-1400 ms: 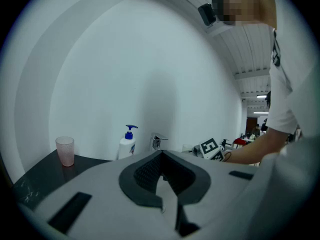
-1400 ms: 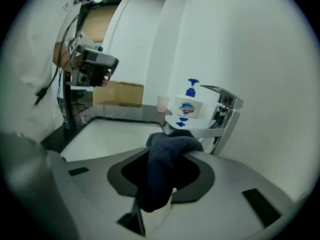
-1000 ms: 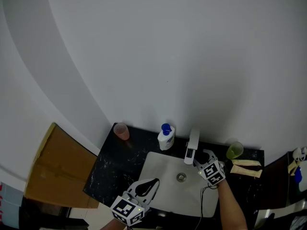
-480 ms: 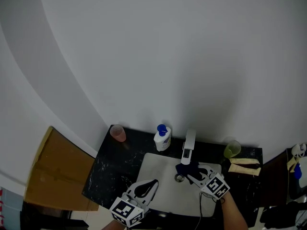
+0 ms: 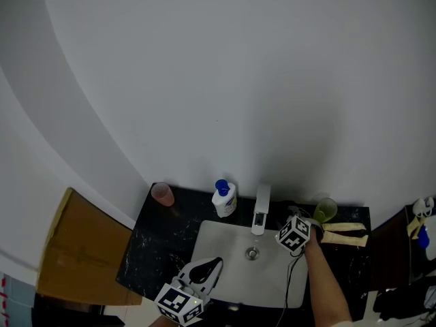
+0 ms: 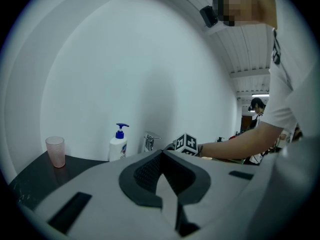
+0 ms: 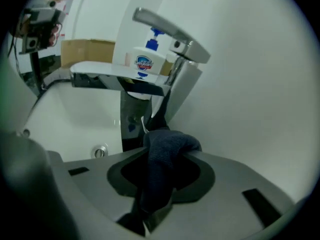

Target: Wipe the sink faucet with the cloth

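The cloth [image 7: 160, 176] is a dark, soft terry piece. I judge it light and limp, so it will fold and slip out easily if only a corner is taken. It is better held by a thick bunch, as it is now, so that a rounded pad stands out in front for rubbing. The right hand-held gripper [image 7: 172, 151] is clamped on it: the jaws are partly closed around the bunch, a lump of fabric rises above the tips, and the rest hangs down between the jaws toward the camera. The faucet [image 7: 150, 79] is hard, smooth metal and looks slippery, with a flat spout, a thin lever on top and narrow corners where the body meets the sink [image 5: 218, 251]. The soft cloth should follow these shapes, but I think it needs some pressure. In the right gripper view the cloth lump lies just in front of the lower part of the faucet body, below the spout; I cannot tell if it really touches the metal. In the head view this gripper is close to the right side of the faucet, above the dark tabletop [image 5: 160, 237] and the edge of the sink. The left hand-held gripper [image 6: 162, 154] has its jaws together with nothing between them, and it waits at the near edge of the sink, well apart from the faucet. The soap bottle [image 5: 223, 199] stands just beside the faucet on its left and could be knocked.
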### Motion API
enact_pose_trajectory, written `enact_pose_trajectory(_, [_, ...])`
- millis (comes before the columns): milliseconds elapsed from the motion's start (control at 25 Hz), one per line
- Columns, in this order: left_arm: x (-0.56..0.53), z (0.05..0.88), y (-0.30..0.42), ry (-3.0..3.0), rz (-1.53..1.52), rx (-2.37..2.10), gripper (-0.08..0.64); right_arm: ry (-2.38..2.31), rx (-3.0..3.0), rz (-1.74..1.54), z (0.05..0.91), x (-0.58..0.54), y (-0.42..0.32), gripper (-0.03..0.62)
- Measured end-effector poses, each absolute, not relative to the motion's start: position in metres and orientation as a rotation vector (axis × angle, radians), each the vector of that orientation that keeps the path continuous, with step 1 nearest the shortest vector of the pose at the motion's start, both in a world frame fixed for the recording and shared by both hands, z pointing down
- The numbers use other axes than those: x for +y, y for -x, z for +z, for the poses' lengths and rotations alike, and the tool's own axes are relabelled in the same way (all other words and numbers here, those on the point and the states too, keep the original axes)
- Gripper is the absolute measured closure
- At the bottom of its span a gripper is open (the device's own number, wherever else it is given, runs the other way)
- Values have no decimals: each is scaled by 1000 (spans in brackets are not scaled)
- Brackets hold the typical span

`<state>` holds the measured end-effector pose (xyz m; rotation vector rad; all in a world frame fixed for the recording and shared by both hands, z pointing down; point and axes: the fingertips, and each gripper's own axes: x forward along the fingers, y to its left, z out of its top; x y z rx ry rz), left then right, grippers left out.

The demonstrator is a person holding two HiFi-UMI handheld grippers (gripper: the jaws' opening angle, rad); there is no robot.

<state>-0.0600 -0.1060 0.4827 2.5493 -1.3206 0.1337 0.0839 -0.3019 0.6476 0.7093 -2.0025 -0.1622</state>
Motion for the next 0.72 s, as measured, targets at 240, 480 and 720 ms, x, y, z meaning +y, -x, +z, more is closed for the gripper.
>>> enact_pose_trajectory(240, [-103,483,66,-2537,137,-1343,560,-626,-2085,-237,636,-307,-53,474])
enact_pose_trajectory(480, [-105,483,68,-2535,131,-1340,560,-786,-2328,-401,535,-304,-54,476])
enact_pose_trajectory(720, [-108,481,64,-2548,115,-1318,560,-765,-2137,-435,548,-310,-74,474])
